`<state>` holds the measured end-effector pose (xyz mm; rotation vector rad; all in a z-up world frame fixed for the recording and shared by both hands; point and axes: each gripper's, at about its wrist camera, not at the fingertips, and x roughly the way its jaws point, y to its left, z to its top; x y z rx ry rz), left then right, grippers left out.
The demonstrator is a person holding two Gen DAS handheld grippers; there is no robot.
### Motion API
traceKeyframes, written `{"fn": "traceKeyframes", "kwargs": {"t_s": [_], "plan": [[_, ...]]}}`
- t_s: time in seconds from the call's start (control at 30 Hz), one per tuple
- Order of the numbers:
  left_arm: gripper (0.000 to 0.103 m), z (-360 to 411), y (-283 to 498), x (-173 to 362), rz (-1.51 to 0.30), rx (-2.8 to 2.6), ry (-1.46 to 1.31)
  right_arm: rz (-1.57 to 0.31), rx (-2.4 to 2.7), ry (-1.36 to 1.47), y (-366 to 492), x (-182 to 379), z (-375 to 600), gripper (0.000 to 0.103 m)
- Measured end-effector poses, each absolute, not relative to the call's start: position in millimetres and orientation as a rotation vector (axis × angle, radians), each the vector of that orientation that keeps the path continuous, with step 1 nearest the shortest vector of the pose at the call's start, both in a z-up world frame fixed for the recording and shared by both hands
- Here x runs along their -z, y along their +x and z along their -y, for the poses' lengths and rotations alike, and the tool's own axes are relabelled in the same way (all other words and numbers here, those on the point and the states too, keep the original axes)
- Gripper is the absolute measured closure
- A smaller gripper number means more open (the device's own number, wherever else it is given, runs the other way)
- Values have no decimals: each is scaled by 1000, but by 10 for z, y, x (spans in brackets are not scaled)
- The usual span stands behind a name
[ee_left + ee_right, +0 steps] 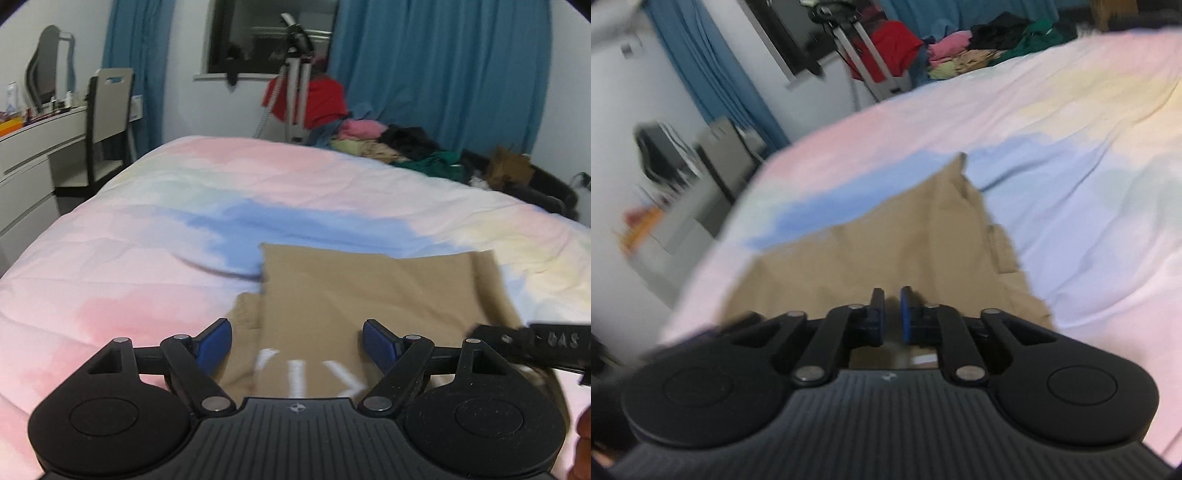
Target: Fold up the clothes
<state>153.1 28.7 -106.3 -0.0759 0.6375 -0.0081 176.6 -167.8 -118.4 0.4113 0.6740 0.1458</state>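
Tan garment lies folded flat on pastel bedspread, near bed edge, white print showing on near part. Left gripper hovers over near edge of it, jaws spread wide, nothing between pads. Right gripper over same garment, jaws drawn nearly together, narrow gap, no cloth seen pinched. Clothes pile sits at far corner of bed, well apart from both.

Bedroom: bed, curtains, dressing table.
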Motion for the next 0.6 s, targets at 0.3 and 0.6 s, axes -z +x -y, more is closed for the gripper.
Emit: {"fn": "traceKeyframes", "kwargs": {"t_s": [0.3, 0.6], "plan": [[24, -568, 1323, 951, -621, -38, -144, -628, 24, 313, 1600, 1110, 1854, 96], [23, -333, 1278, 1060, -666, -11, -8, -693, -47, 268, 1593, 1267, 1689, 92]]}}
